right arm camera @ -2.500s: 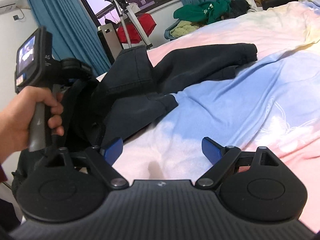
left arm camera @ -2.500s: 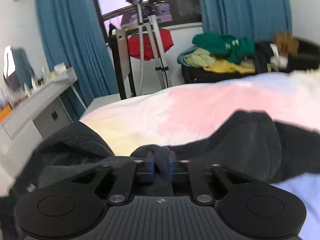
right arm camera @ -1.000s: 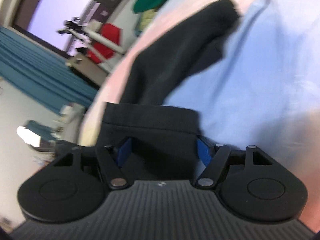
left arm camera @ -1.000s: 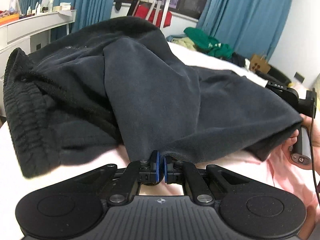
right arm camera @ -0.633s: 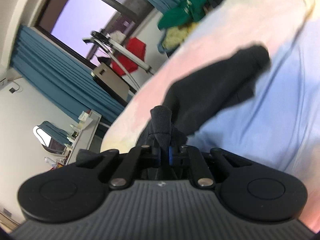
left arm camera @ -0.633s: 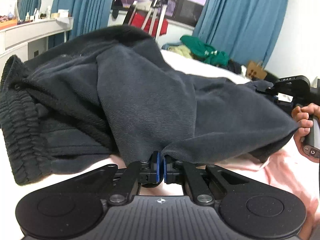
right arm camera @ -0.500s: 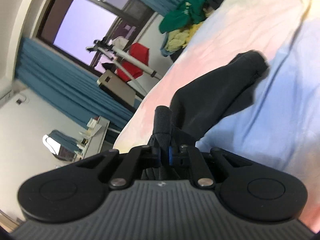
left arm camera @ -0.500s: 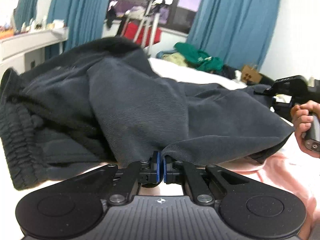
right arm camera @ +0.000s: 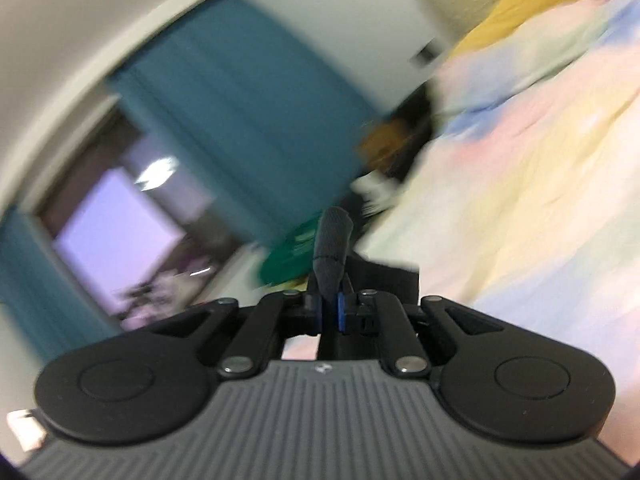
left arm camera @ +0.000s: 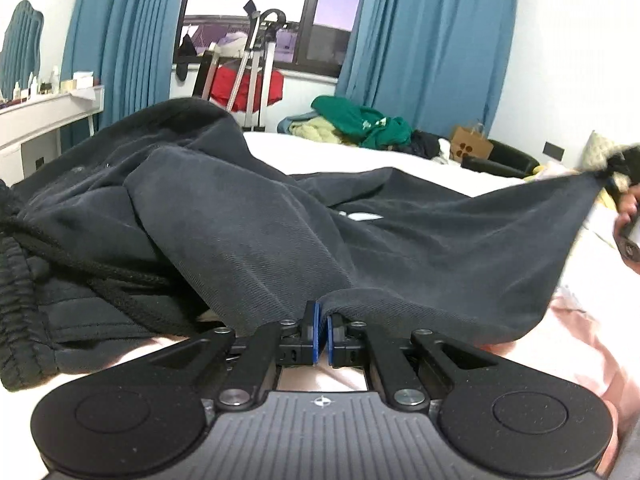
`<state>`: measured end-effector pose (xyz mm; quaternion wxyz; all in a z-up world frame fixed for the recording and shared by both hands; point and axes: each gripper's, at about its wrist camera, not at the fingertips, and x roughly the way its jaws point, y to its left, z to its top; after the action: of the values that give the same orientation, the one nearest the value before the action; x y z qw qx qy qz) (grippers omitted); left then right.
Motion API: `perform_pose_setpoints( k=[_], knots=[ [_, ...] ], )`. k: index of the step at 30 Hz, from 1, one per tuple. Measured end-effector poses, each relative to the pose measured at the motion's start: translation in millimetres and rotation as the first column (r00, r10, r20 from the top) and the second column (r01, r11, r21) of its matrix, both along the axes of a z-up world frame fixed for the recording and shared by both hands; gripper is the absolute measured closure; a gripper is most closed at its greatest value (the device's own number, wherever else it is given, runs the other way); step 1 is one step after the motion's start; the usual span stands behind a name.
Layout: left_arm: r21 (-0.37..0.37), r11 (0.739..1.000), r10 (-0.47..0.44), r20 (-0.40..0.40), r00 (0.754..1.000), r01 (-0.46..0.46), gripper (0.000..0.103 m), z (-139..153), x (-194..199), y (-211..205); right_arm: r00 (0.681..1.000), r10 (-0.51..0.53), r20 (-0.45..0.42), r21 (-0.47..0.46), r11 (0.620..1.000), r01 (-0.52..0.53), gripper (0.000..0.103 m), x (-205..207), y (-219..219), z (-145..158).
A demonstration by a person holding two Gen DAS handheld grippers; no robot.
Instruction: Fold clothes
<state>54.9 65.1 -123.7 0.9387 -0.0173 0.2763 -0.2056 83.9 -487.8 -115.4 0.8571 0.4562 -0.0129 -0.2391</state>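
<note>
Tension is now seen across the dark charcoal fleece garment [left arm camera: 304, 224] on the pastel-patterned bed [left arm camera: 576, 344]. One hem is clamped in the fully closed jaws of the left gripper [left arm camera: 320, 330]; the right gripper [right arm camera: 330, 312], wide open a second ago, has been shut on a far corner and lifted, so spreading for a fold appears begun.

Far wall: window [left arm camera: 256, 20] flanked by teal curtains [left arm camera: 424, 48]. Left: white dresser [left arm camera: 44, 120]. Near: bed [left arm camera: 360, 152] with pastel bedding. Right wall white.
</note>
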Motion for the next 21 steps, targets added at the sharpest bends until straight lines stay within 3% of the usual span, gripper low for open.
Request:
perform_pose_setpoints(
  k=[3,5,8,10,12,14,18,21],
  knots=[
    [0.000,1.000,0.000,-0.022,1.000,0.000,0.099,-3.5,4.5,3.3,0.988,-0.099,-0.119,0.129,0.985,0.114,0.091,-14.5,-24.7,-28.2],
    [0.009,1.000,-0.001,-0.022,1.000,0.001,0.099,-4.6,3.7,3.3,0.978,-0.101,-0.181,0.282,0.948,0.150,0.090,-22.8,-39.6,-55.4],
    [0.016,1.000,0.002,-0.017,1.000,-0.002,0.099,-5.4,1.1,3.2,0.983,-0.066,-0.174,0.392,0.911,0.130,0.088,-30.5,-49.5,-76.3],
    [0.008,1.000,0.008,-0.027,1.000,-0.008,0.098,-5.8,0.3,5.1,0.985,-0.007,-0.171,0.409,0.909,0.077,0.078,-32.7,-45.7,-77.6],
    [0.000,1.000,0.012,-0.033,0.999,-0.012,0.098,-5.5,-0.5,8.0,0.984,0.028,-0.174,0.403,0.914,0.045,0.052,-32.5,-38.2,-74.1],
    [-0.002,1.000,0.013,-0.030,0.999,-0.013,0.098,-4.9,-1.1,8.2,0.982,0.036,-0.185,0.397,0.917,0.041,0.034,-37.1,-29.7,-69.5],
    [-0.010,1.000,0.016,-0.030,0.999,-0.016,0.098,-3.7,-2.4,7.8,0.971,0.071,-0.228,0.412,0.911,0.030,0.029,-44.5,-15.2,-66.1],
    [-0.017,1.000,0.015,-0.032,0.999,-0.015,0.098,-3.6,-1.8,8.7,0.927,0.115,-0.356,0.405,0.913,0.043,0.030,-31.9,-13.2,-71.0]
  ],
)
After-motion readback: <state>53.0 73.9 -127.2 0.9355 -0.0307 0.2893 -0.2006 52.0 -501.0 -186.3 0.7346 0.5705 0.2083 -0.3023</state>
